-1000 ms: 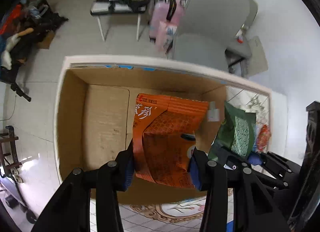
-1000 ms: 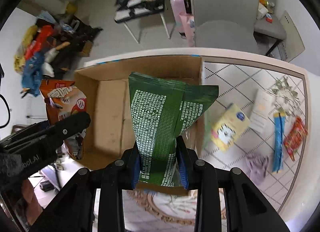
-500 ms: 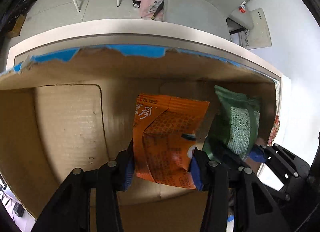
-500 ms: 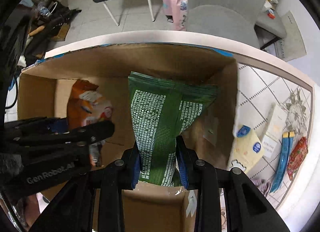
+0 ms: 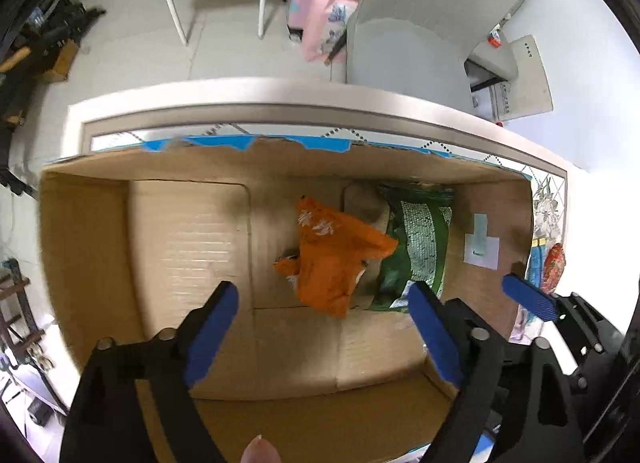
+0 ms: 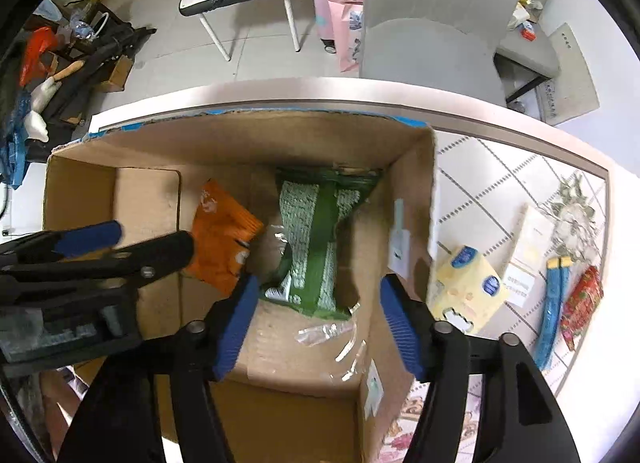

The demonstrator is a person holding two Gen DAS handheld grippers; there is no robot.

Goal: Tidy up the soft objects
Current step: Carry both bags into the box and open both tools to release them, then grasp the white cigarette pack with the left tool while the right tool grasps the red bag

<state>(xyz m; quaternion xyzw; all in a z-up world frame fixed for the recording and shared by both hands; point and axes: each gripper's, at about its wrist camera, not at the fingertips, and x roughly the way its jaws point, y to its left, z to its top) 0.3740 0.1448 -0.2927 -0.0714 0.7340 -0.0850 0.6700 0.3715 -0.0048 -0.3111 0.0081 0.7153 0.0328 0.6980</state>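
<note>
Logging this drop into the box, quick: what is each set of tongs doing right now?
Left tongs: open, holding nothing.
Right tongs: open, holding nothing.

No legible text anywhere.

Left gripper (image 5: 324, 327) and right gripper (image 6: 316, 319) hang side by side, fingers spread.

Green packet (image 6: 320, 251) and orange packet (image 6: 222, 243) inside cardboard box (image 6: 256, 135), right claw (image 6: 316, 319) agape.
</note>
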